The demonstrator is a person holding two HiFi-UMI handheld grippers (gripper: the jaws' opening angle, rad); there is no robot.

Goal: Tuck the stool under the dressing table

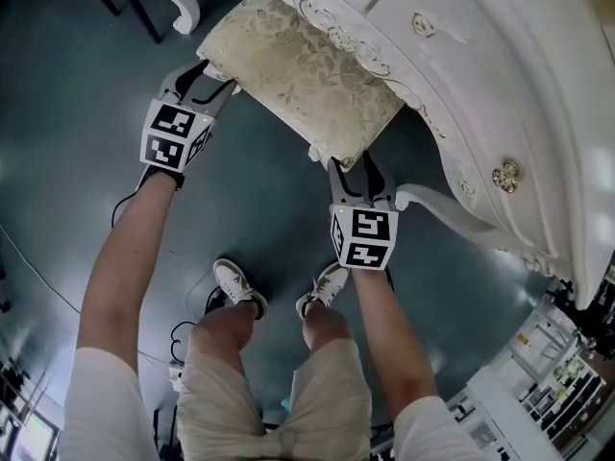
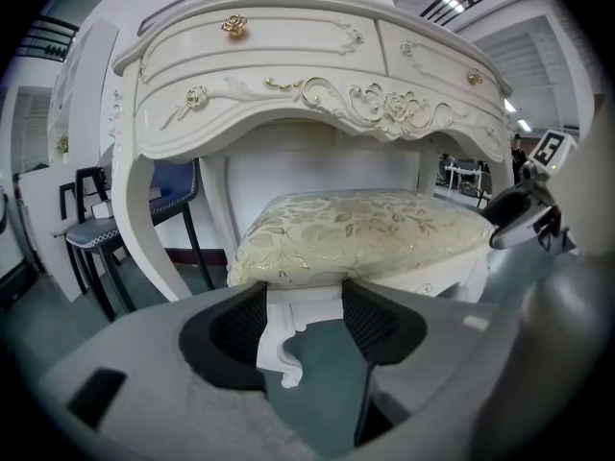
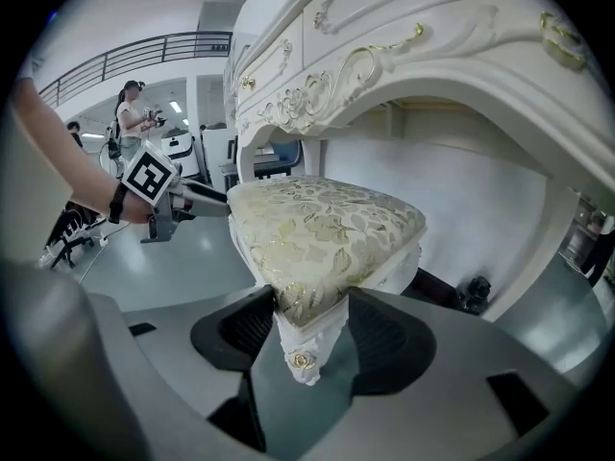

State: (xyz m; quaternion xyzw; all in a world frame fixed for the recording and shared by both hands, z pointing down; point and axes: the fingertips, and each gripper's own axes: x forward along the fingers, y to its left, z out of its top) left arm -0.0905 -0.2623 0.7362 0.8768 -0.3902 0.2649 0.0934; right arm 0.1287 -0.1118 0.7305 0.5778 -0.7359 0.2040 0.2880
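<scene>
Left gripper [image 2: 303,317]: I clamp one stool [image 1: 298,75] corner
Right gripper [image 3: 312,327]: I clamp the other
Position: stool partly under dressing table [image 1: 500,84]

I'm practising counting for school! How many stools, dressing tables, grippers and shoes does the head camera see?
stool: 1
dressing table: 1
grippers: 2 (left gripper, right gripper)
shoes: 2 (left shoe, right shoe)
Total: 6

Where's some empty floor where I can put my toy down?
Bare grey floor lies between the cream floral cushioned stool, the left arm, the right arm and the white shoes; more lies outside the left arm. Under the white dressing table is crowded.
</scene>
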